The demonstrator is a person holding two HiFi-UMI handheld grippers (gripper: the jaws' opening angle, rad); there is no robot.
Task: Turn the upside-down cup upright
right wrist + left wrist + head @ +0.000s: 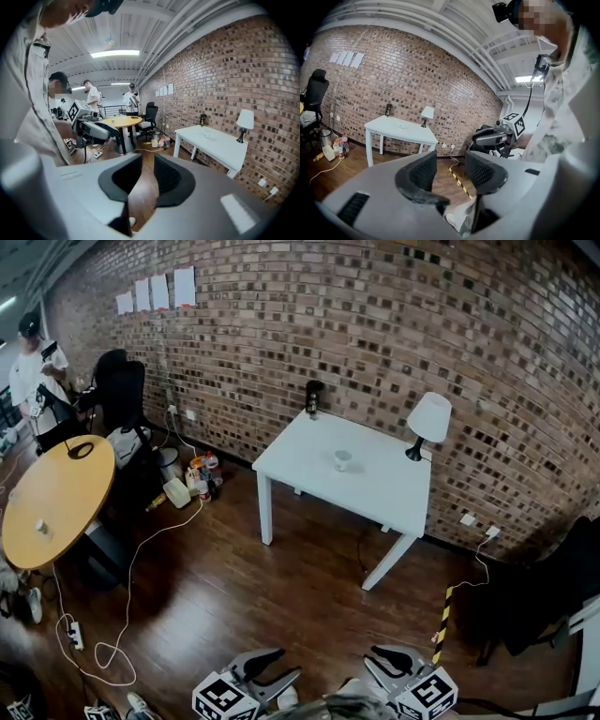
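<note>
Two grippers are in play, and neither one holds anything.

**Head view.** The cup (342, 459) stands near the middle of the white table (375, 488). A dark bottle (313, 397) is at the wall edge and a lamp (428, 420) at the far corner. The cup is too small here for me to tell whether its mouth faces up or down. The left gripper (281, 664) and the right gripper (380, 662) sit at the bottom edge of the frame, over bare wooden floor (281, 596). Both are well apart from the table.

**Left gripper view.** The left gripper (450, 161) has its jaws spread, with only floor showing in the gap. The table (412, 133) lies far off, to the left of the jaw line. The right gripper (494, 138) shows to the right.

**Right gripper view.** The right gripper (147, 161) has its jaws parted by a narrower gap, again with nothing but floor between them. The table (220, 145) stands off to the right. The cup (207, 132) is a small pale speck on its top, well beyond the jaws and out of line with them.

**Step in hand (my judgement).** Both grippers are away from the work, and nothing is in contact with the cup. This scene fits two stages:

- The cup stands mouth-down and waits to be turned.
- The cup already stands upright and the grippers are clear of it.

I cannot settle which from these views. What comes next depends on confirming which way the rim faces, and that calls for a closer look at the cup.
</note>
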